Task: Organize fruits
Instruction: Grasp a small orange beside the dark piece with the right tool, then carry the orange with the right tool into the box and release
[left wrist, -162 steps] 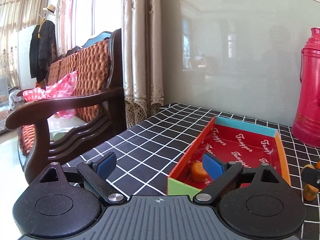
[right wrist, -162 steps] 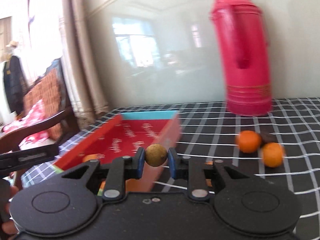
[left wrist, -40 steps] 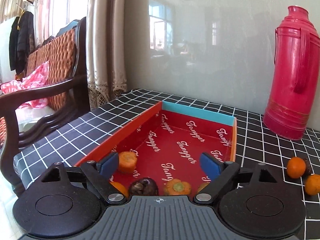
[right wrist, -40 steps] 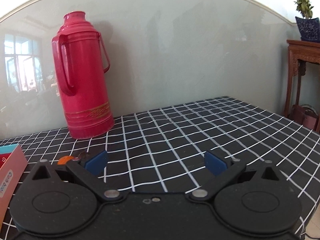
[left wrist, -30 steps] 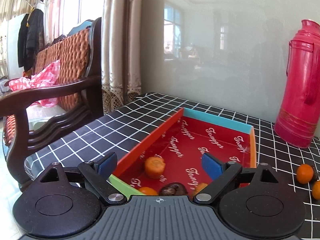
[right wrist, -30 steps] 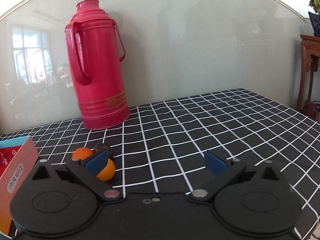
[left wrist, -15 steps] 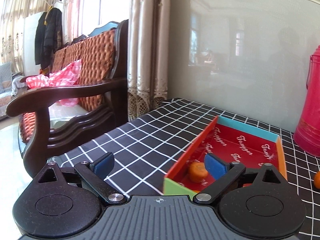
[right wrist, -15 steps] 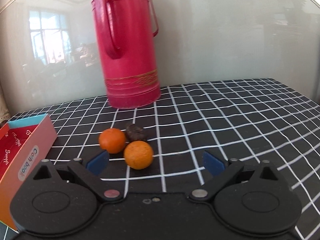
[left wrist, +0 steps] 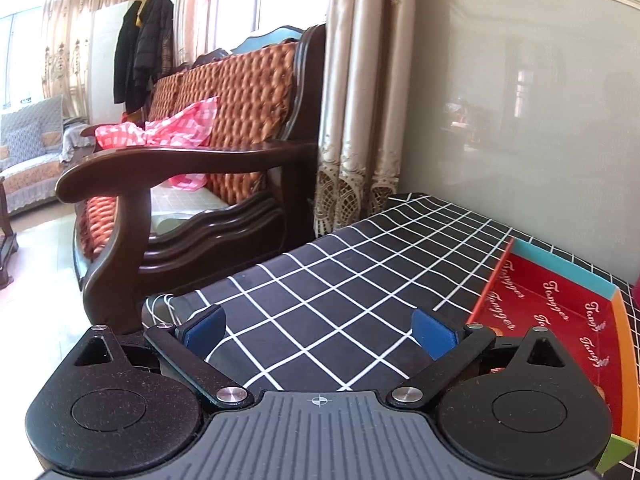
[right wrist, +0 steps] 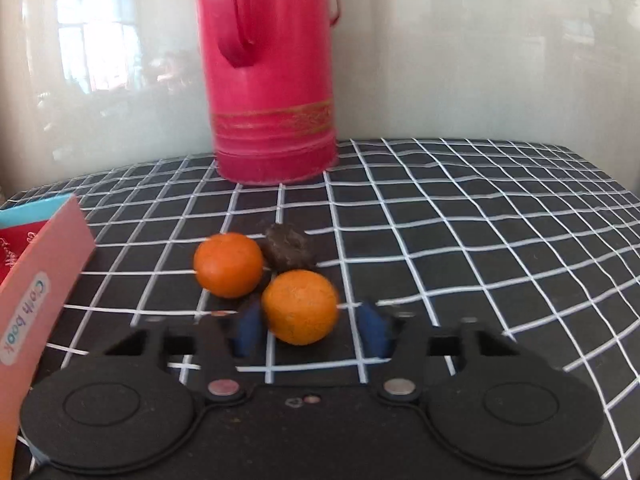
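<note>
Nearby, round dimpled orange (right wrist: 300, 306), glossy red thermos (right wrist: 272, 72)

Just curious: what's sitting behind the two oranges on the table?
A dark brown lump touches the oranges, part hidden by them. Farther back stands a red flask. Blur hides what the lump is.

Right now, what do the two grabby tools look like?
Both tools look alike. The left tool has a black body with two round discs, black arms with silver rivets, blue pads and a ribbed grey base bearing a small crosshair mark. The right tool looks black throughout, with blue pads too.
</note>
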`<state>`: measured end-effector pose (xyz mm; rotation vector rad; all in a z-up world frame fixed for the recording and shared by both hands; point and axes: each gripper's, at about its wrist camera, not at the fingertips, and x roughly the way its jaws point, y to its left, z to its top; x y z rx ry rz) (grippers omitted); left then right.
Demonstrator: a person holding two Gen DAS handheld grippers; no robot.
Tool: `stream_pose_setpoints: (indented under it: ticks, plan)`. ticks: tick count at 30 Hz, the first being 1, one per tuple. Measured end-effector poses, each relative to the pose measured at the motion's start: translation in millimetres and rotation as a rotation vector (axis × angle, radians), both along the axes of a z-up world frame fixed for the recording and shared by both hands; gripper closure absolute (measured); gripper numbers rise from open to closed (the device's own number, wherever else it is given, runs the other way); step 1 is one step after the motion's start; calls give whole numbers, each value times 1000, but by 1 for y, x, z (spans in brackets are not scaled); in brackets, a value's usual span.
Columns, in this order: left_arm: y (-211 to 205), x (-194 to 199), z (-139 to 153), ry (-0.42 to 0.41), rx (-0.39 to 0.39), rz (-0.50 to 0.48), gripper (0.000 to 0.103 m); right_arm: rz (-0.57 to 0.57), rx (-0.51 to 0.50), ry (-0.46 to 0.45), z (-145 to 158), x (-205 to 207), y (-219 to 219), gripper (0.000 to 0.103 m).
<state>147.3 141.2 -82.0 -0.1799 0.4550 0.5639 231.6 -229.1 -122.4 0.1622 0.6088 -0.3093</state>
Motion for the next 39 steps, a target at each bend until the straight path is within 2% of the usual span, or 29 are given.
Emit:
stream_pose_setpoints:
  ticks: [7, 11, 15, 20, 24, 29, 37, 39]
  plan:
    - [19, -5, -3, -6, -38, 58, 4, 24, -50, -49, 6, -12, 17, 74]
    - [24, -7, -4, -4, -42, 76, 4, 81, -35, -100, 14, -20, 28, 74]
    - [31, -8, -6, -2, -54, 96, 3, 197, -24, -184, 28, -33, 49, 74]
    - [37, -12, -9, 4, -52, 111, 3, 424, 6, -261, 39, -45, 82, 74]
    - [39, -13, -9, 0, -53, 116, 3, 576, -18, -251, 38, -51, 114, 74]
    - [39, -12, -8, -2, -52, 113, 3, 697, -66, -215, 38, -52, 149, 74]
    - [39, -10, -9, 0, -65, 114, 3, 717, -123, -119, 42, -30, 182, 72]
    - [37, -9, -8, -3, -60, 109, 3, 718, -121, -121, 41, -28, 185, 65]
